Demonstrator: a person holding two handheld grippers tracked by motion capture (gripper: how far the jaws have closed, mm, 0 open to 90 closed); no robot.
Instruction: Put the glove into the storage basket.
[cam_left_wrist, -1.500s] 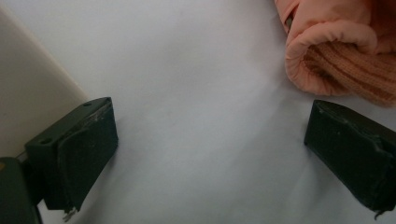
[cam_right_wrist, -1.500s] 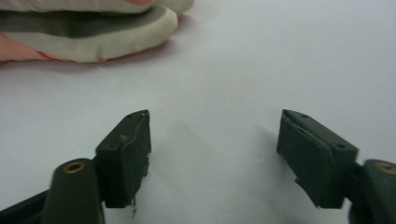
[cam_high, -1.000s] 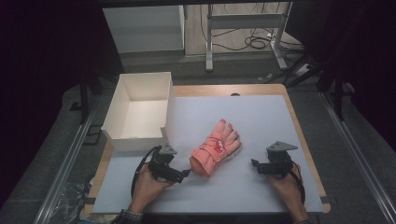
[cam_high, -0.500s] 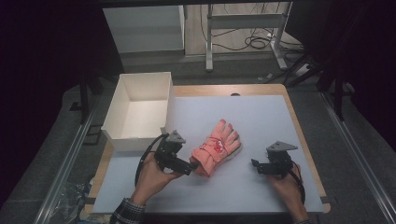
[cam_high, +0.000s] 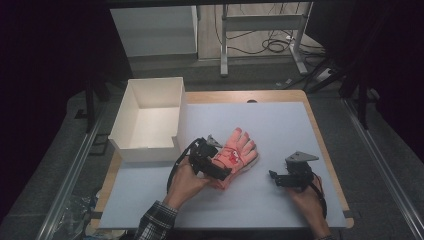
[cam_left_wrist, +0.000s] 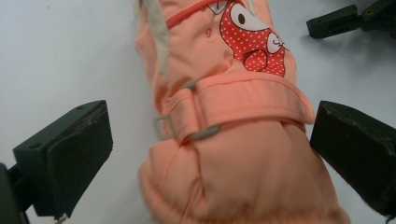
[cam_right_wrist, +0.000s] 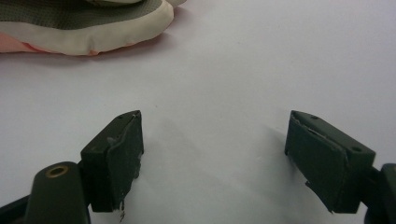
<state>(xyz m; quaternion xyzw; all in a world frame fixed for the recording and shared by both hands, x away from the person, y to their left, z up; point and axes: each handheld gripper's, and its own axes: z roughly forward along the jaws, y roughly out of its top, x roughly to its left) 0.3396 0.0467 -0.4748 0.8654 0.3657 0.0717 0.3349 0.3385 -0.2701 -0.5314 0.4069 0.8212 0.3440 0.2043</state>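
White bench (cam_high: 280, 125) with a white box (cam_high: 150, 117) at its left edge: the left tool (cam_high: 216, 169), jaws spread, straddles the cuff of a peach glove (cam_left_wrist: 233, 140) lying mid-bench, apparently about to clamp it, while the right tool (cam_high: 278, 178) rests open nearby.

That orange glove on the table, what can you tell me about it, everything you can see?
The glove is a padded, peach-orange winter glove of soft fabric, lying flat on the white table mat, fingers pointing away from the person. It bears a red, white-dotted cartoon animal, a wrist strap through a grey buckle, and cream trim. Its cuff sits between the open jaws of the left gripper; whether they touch it is unclear.
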